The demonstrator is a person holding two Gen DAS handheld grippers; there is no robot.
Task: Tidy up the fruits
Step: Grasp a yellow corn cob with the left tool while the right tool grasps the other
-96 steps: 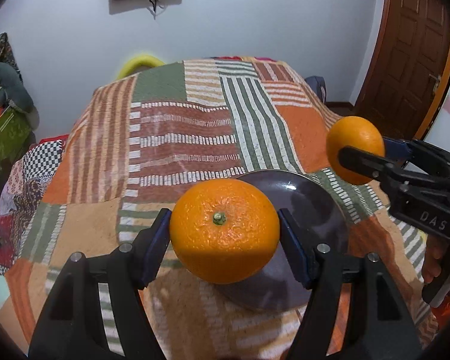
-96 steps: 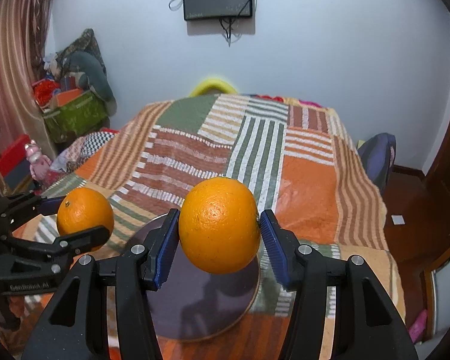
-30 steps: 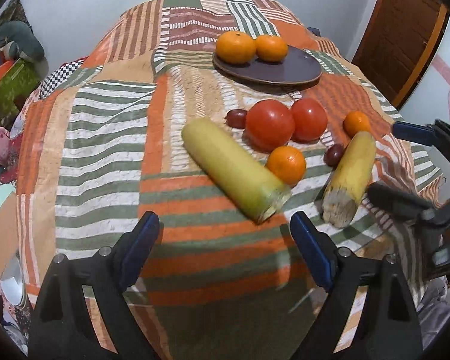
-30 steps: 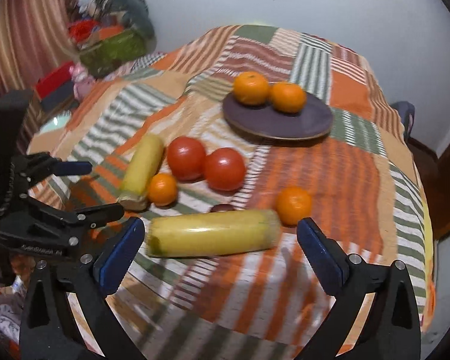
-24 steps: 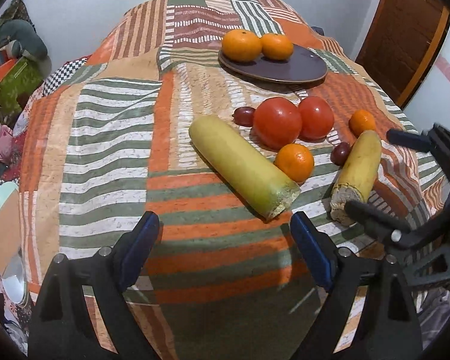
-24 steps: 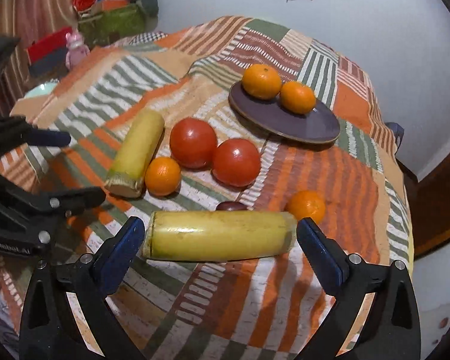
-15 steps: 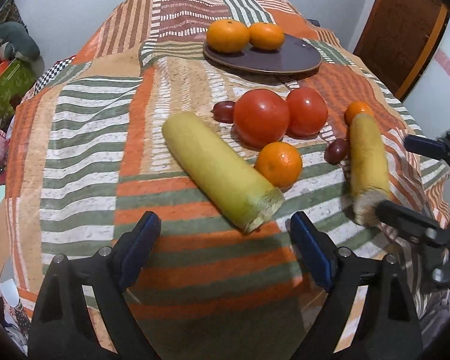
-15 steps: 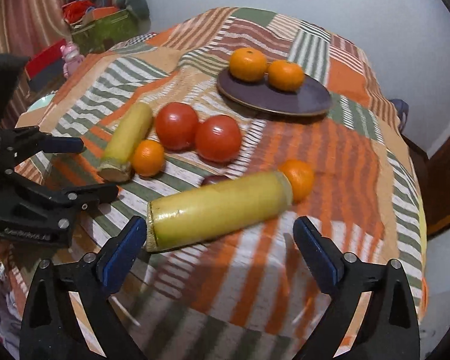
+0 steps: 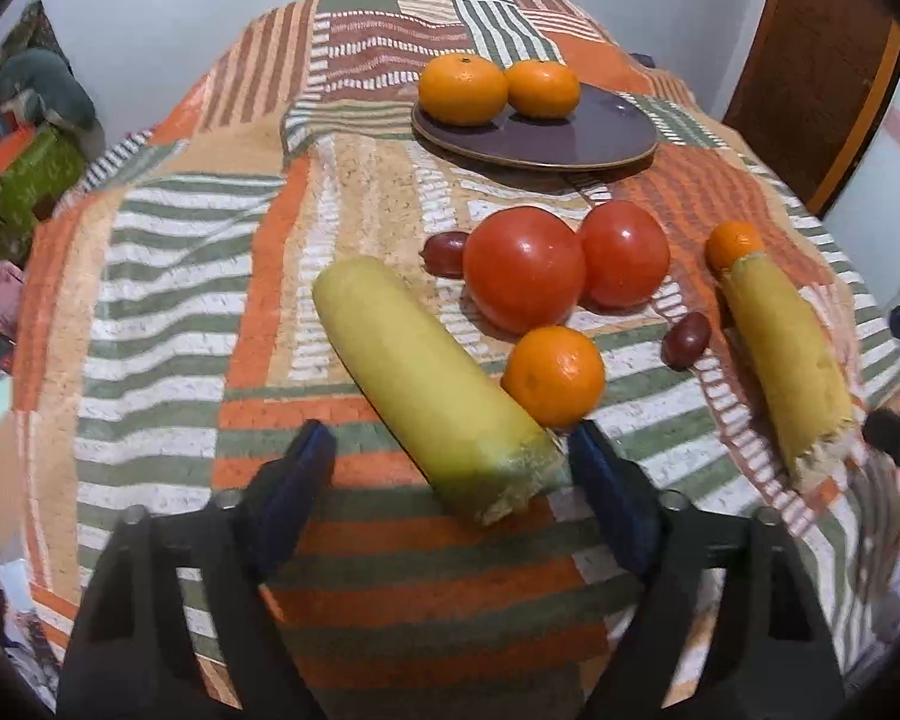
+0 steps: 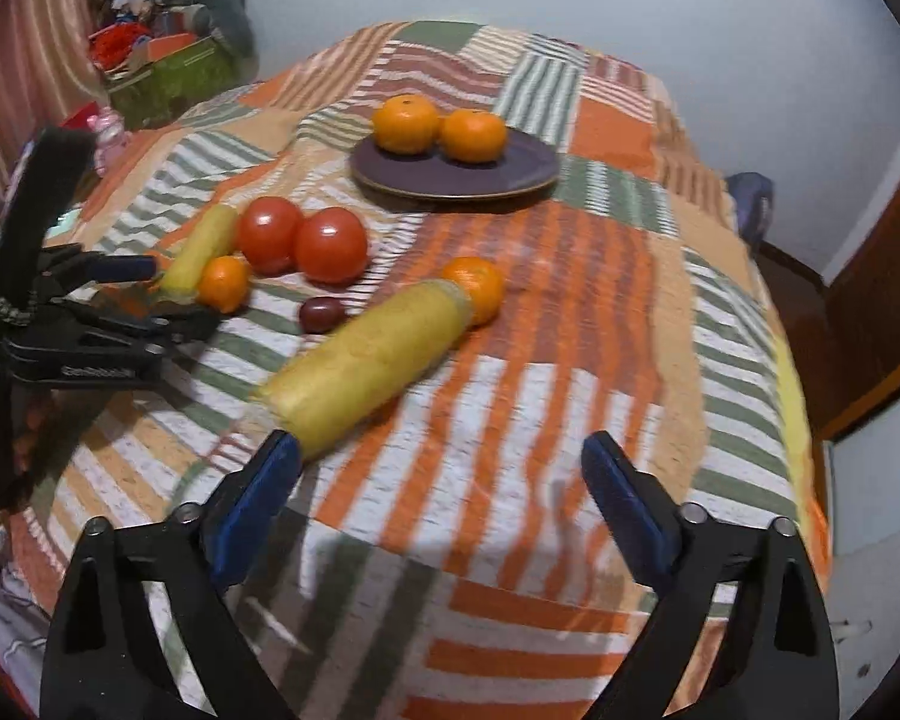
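**Both grippers open over the fruit on the striped cloth**

The left gripper (image 9: pixel 450 468) has its jaws wide apart and holds nothing. The cut end of a long yellow-green vegetable (image 9: pixel 426 384) lies between its blue pads (image 9: pixel 303 480), on the striped cloth (image 9: pixel 168 276). A small orange (image 9: pixel 553 375) lies just beside this vegetable, on its right. Behind the orange, two tomatoes (image 9: pixel 525 269) touch each other, and a dark grape (image 9: pixel 445 253) lies at their left side. A second grape (image 9: pixel 685 340) lies between the orange and a second yellow vegetable (image 9: pixel 786 360). Another small orange (image 9: pixel 733 243) touches the far end of that vegetable.

The right gripper (image 10: pixel 444 468) is also wide open and empty. Its left pad (image 10: pixel 258 498) is at the near end of the second vegetable; I cannot tell if they touch.

Farther back, a dark plate (image 10: pixel 510 177) carries two oranges (image 10: pixel 405 123), which sit side by side at its far edge.
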